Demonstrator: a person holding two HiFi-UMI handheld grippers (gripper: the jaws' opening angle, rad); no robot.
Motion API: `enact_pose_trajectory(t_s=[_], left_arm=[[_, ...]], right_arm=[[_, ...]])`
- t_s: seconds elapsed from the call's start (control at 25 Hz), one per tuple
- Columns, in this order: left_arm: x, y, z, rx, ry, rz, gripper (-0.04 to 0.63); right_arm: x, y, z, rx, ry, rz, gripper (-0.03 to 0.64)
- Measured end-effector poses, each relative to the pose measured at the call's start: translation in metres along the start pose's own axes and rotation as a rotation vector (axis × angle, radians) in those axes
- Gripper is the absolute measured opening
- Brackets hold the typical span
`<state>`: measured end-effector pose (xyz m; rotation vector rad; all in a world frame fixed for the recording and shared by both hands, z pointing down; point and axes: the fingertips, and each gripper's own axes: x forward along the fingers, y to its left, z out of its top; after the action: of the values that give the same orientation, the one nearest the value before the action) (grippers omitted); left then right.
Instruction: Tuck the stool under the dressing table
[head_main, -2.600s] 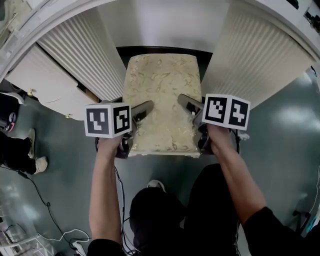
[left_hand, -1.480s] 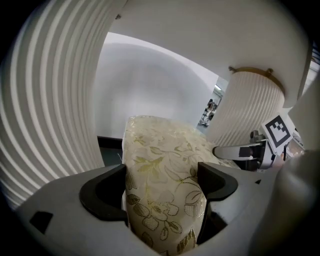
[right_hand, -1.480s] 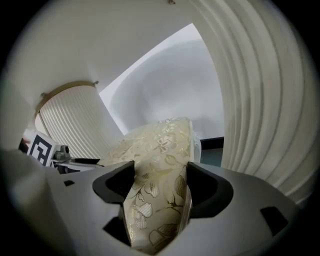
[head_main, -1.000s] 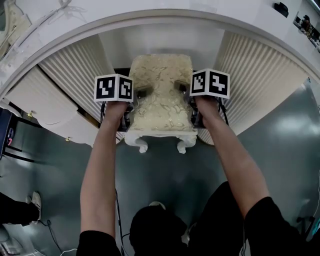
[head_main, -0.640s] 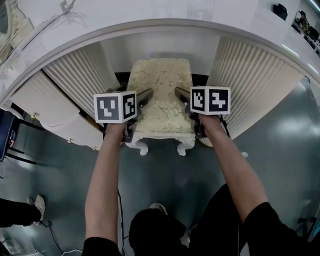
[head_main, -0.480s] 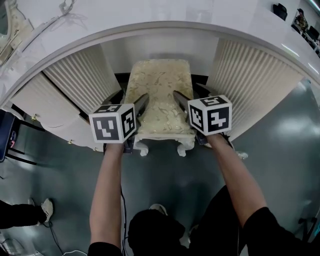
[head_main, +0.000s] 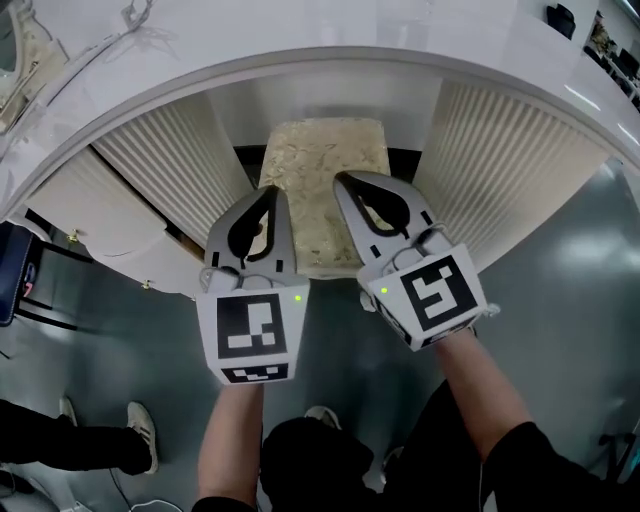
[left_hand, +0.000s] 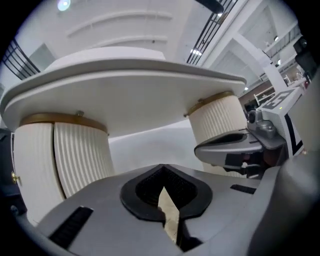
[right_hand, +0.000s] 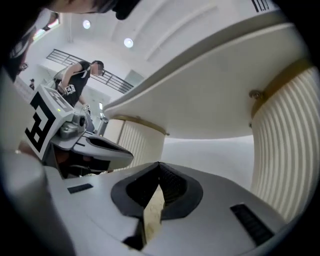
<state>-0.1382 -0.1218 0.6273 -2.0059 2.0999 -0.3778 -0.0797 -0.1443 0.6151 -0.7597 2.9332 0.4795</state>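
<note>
The cream patterned stool (head_main: 322, 170) stands in the knee gap of the white dressing table (head_main: 300, 40), between its two fluted pedestals. Both grippers hang side by side in the air in front of the stool and above its seat, touching nothing. My left gripper (head_main: 270, 192) has just closed, and its jaws meet with nothing between them. My right gripper (head_main: 340, 180) has likewise just closed on nothing. In the left gripper view the shut tips (left_hand: 161, 166) point under the tabletop. The right gripper view shows its own shut tips (right_hand: 159, 164) the same way.
The left fluted pedestal (head_main: 170, 150) and the right one (head_main: 510, 150) flank the stool closely. A cream side cabinet (head_main: 80, 215) stands at the left. Someone's legs (head_main: 70, 440) are on the grey floor at lower left. Another person (right_hand: 77, 80) stands far off.
Both grippers let go of the stool's sides, rose toward the camera and shut. They rolled so their marker cubes now face up. The stool stays in the gap.
</note>
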Motion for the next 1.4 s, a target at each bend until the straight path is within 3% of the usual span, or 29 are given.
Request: enact_pose_trajectory(t_s=[0.24,0.48,0.72,0.88,1.16,1.4], left_arm=[[-0.028,0.014,0.047,-0.103,-0.1,0.022,0.005],[-0.053,0.022,0.074,-0.162,-0.062,0.021,0.005],[-0.084,0.041,0.106,-0.153,0.03,0.079,0.005],[-0.093,0.06,0.158,-0.105,0.064,0.054,0.005],[-0.098,0.099,0.256,-0.096,0.088,0.019,0.006],[-0.089,0.123,0.333,-0.24,0.054,0.028,0.006]], right_arm=[[-0.002,0.029,0.062,0.047,-0.087,0.059,0.006],[-0.006,0.052,0.106,0.06,-0.003,0.101,0.006],[-0.006,0.061,0.158,0.091,0.082,0.167,0.006],[0.0,0.047,0.214,0.129,0.097,0.14,0.006],[0.023,0.021,0.314,0.157,0.122,0.101,0.006],[0.035,-0.013,0.387,0.177,0.134,0.045,0.006]])
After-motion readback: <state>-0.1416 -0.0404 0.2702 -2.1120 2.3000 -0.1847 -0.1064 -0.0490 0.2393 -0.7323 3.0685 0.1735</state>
